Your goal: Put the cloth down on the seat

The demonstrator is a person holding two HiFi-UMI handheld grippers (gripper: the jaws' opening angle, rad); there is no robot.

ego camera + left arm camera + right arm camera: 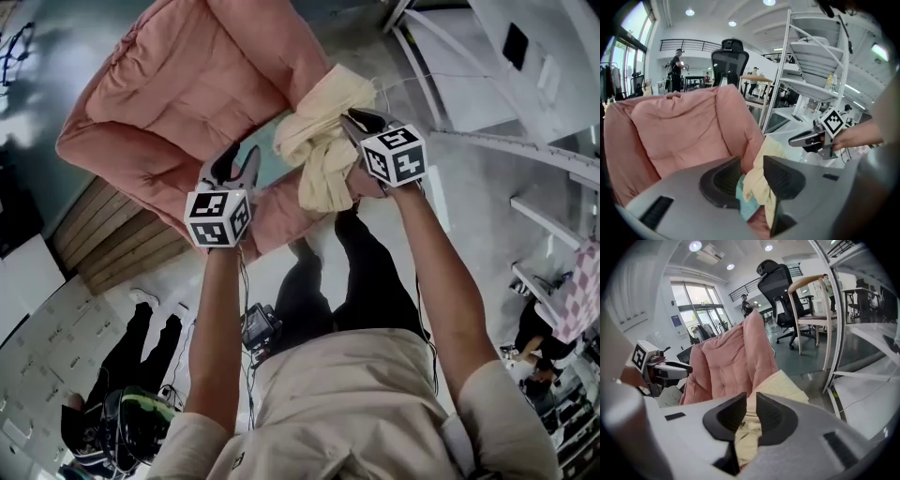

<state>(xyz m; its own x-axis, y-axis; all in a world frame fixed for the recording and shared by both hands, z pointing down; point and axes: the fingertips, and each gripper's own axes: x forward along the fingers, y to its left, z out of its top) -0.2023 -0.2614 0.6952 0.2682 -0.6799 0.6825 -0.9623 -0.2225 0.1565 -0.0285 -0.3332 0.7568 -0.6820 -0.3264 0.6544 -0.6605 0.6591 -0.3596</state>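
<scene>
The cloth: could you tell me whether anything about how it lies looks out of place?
Yes. The cloth is crumpled in a bunch at the pink chair's side edge, not spread on its seat. The right tongs pinch it there, while the left tongs stand open, gripping nothing.

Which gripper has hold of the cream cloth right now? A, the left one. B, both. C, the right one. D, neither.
C: the right gripper has its jaws pinched on the cream cloth, while the left gripper has its jaws wide apart, not pressing on it.
</scene>
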